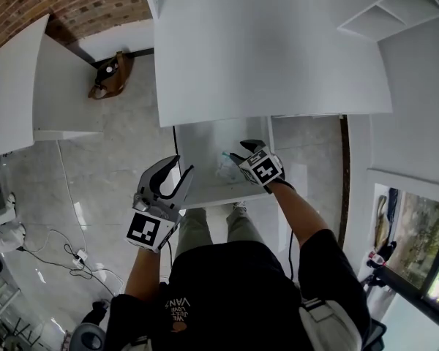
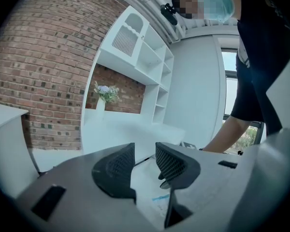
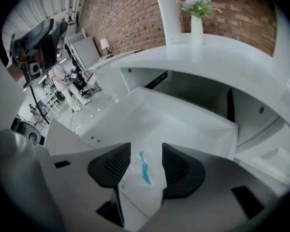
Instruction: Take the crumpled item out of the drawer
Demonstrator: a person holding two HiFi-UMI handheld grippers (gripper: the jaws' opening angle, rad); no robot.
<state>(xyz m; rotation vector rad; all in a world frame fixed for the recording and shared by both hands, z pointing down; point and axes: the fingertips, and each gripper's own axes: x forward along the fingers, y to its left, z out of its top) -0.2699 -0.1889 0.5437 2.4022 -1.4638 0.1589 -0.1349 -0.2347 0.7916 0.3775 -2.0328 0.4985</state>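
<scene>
In the head view the drawer [image 1: 202,143] stands pulled out under the white worktop [image 1: 271,50]. The crumpled item [image 1: 225,168] lies on the drawer floor near the front, and the right hand-held gripper [image 1: 243,154] reaches down to it. The left hand-held gripper [image 1: 184,164] hovers at the drawer's front left corner. The left gripper view shows that hand-held gripper [image 2: 145,151] released, with nothing between its jaws. It is best held clear of the lift path. In the right gripper view the hand-held gripper [image 3: 146,151] is also released, its jaws straddling the pale, blue-streaked item [image 3: 139,173]. A good grasp would close squarely on the bulk of the wad, not a loose edge. The lift should then go straight up, clear of the drawer wall [image 3: 217,129].
</scene>
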